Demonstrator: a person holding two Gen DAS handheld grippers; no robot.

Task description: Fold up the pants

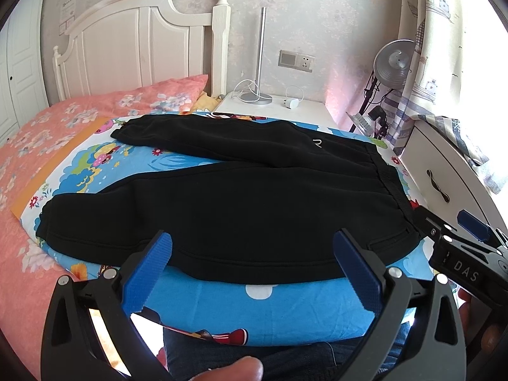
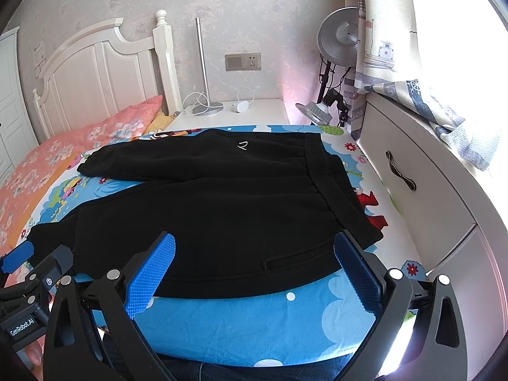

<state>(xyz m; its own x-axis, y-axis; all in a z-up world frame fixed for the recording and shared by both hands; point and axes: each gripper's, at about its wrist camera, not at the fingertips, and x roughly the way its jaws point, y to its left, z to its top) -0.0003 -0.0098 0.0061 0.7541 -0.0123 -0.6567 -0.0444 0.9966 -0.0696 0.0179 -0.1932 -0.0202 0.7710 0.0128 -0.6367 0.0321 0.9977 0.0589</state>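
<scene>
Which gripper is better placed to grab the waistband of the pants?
Right. The right gripper, open, sits near the waistband of the pants; the left gripper, also open, faces the near leg.

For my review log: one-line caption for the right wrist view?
Open right tongs hover at the near edge of black pants spread flat on a cartoon-print sheet.

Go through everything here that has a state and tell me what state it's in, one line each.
black pants: spread flat on the cartoon mat, legs apart, unfolded
left gripper: open, holding nothing
right gripper: open, holding nothing
drawer: closed
curtain: drawn aside, draped over the cabinet top
</scene>
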